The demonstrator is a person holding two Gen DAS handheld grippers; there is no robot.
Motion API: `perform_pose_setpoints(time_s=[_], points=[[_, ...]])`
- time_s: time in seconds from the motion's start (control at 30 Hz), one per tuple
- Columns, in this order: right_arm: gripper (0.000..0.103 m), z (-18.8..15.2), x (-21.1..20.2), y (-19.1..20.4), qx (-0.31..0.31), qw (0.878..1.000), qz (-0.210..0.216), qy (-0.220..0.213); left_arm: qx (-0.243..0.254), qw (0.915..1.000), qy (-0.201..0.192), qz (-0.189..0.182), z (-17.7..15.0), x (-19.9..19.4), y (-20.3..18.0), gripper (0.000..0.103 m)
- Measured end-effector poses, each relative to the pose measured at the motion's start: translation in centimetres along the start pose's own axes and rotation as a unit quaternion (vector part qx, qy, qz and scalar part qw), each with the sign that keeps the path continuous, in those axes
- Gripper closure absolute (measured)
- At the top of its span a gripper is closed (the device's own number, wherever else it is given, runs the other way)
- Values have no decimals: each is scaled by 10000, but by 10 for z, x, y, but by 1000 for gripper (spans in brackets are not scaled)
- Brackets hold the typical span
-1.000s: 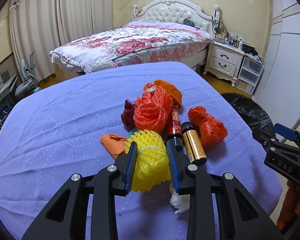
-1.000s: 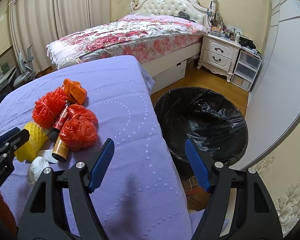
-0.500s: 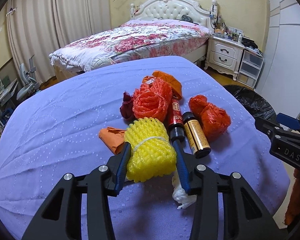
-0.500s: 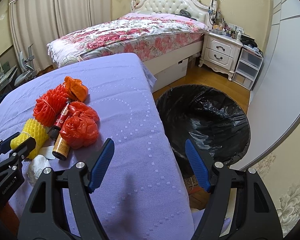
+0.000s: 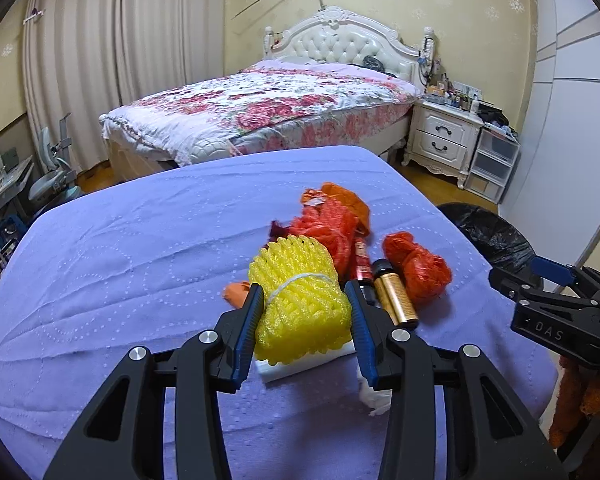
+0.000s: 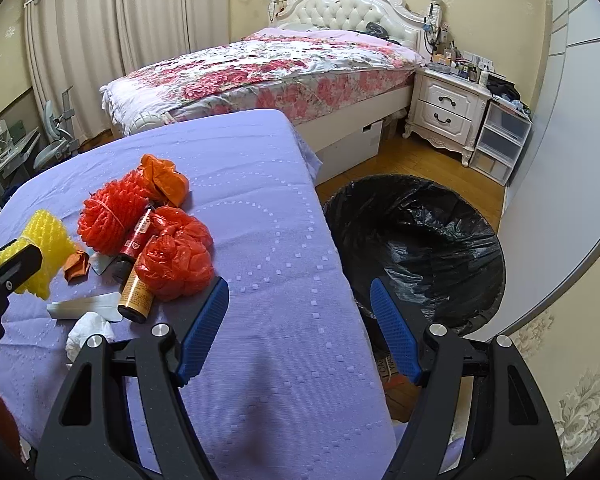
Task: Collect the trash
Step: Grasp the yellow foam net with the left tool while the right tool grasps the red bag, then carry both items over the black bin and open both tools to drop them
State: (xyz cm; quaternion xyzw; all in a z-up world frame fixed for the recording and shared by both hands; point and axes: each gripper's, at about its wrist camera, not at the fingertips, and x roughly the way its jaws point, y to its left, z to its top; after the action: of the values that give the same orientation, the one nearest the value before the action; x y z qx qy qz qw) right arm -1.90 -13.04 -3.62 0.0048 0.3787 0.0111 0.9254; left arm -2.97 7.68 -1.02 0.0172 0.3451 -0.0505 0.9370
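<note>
Between the pads of my left gripper sits the yellow foam net, clamped at its middle just below the string tie and lifted clear of the purple table. It looks light and squashy, so I judge a gentle squeeze across the middle is enough. My right gripper hangs wide and empty between the table and the black bin.

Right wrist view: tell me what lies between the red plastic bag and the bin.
Only bare purple tablecloth lies between the red plastic bag and the table edge; then a strip of wooden floor before the black-lined bin.
</note>
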Motion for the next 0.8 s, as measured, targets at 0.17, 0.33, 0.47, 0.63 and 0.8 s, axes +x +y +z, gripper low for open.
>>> perform_pose_setpoints(time_s=[0.17, 0.33, 0.47, 0.63, 0.8], points=[[31, 4, -1, 12, -78, 9999, 147, 4, -161, 9996, -76, 216, 2, -5, 19, 61], [31, 12, -1, 32, -249, 9991, 348, -35, -250, 9986, -173, 424, 4, -6, 33, 61], [31, 18, 6, 50, -450, 9980, 451, -27, -316, 9981, -146, 514, 1, -2, 42, 61], [40, 19, 24, 66, -598, 9966, 539, 160, -398, 9978, -103, 524, -1, 2, 48, 61], [59, 17, 34, 70, -470, 9942, 875, 412, -413, 9979, -108, 480, -1, 5, 49, 61]])
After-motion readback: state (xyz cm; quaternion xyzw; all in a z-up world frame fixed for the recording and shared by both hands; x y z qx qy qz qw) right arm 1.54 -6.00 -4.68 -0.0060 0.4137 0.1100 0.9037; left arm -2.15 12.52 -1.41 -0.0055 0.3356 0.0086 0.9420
